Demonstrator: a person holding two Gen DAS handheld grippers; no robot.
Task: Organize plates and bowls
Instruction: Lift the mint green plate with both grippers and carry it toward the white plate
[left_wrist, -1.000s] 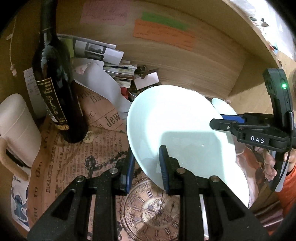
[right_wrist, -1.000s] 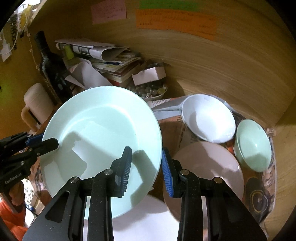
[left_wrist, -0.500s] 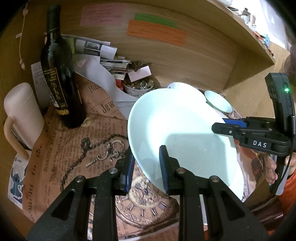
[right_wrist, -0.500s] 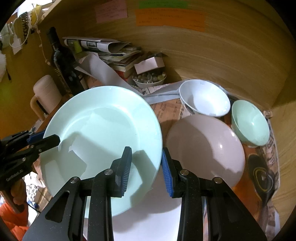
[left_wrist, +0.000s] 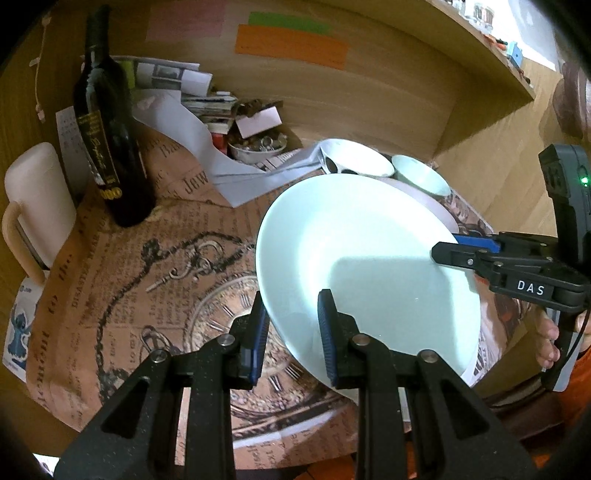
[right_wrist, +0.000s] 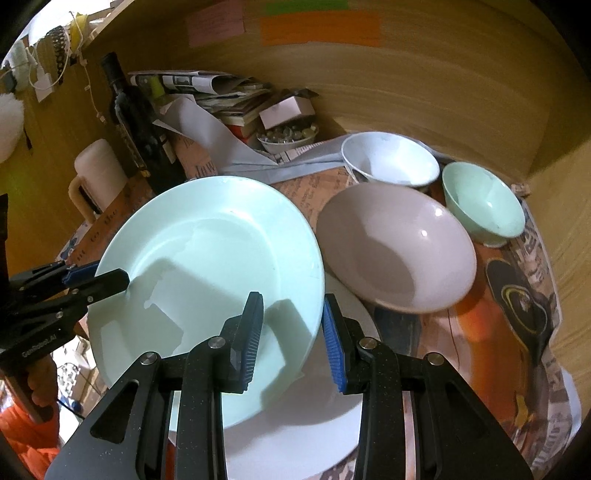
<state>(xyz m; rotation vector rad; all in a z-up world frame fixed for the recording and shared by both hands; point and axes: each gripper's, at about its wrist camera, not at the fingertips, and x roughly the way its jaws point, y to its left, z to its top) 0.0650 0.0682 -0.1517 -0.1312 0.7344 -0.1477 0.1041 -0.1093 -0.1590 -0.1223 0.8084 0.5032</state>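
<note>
A large pale green plate (left_wrist: 369, 266) is held tilted above the table by both grippers. My left gripper (left_wrist: 291, 328) is shut on its near-left rim. My right gripper (right_wrist: 291, 332) is shut on the opposite rim; it also shows in the left wrist view (left_wrist: 458, 247). The plate (right_wrist: 207, 266) fills the left of the right wrist view. Below it lies a white plate (right_wrist: 295, 428). A pink plate (right_wrist: 399, 243), a white bowl (right_wrist: 391, 158) and a small green bowl (right_wrist: 484, 199) sit to the right.
A dark wine bottle (left_wrist: 110, 140) and a cream mug (left_wrist: 37, 206) stand at the left. A pile of papers (left_wrist: 184, 96) and a small dish of trinkets (left_wrist: 258, 144) sit at the back against the wooden wall. A printed paper mat (left_wrist: 147, 280) covers the table.
Both grippers have drawn back and risen with the green plate still held. The pink plate, white bowl and green bowl have come more fully into view.
</note>
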